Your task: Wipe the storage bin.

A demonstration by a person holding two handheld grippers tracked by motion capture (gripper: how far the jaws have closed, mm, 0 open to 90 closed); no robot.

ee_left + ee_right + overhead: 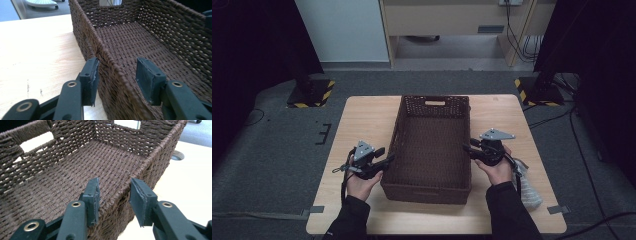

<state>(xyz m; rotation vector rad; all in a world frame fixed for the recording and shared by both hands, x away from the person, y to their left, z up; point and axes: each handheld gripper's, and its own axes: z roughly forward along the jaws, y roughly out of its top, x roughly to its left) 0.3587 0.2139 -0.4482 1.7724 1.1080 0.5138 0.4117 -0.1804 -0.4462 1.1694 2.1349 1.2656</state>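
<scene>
A dark brown wicker basket [434, 99], with nothing in it, stands lengthwise in the middle of the wooden table [362, 120]. My left gripper [389, 159] is at the basket's left long wall. In the left gripper view its jaws [117, 72] straddle that wall's rim [110, 62]: the outer pad lies against the weave and the inner pad stands apart from it. My right gripper [468, 148] is at the right long wall. In the right gripper view its jaws [113, 192] straddle that rim [147, 162], with a gap showing at the outer pad. Neither gripper clamps the wall.
A whitish crumpled bag [527, 187] lies on the table beside the right forearm. Two stand bases with yellow-black stripes [312, 92] [539, 90] sit on the floor beyond the far corners. Bare wood flanks the basket on both sides.
</scene>
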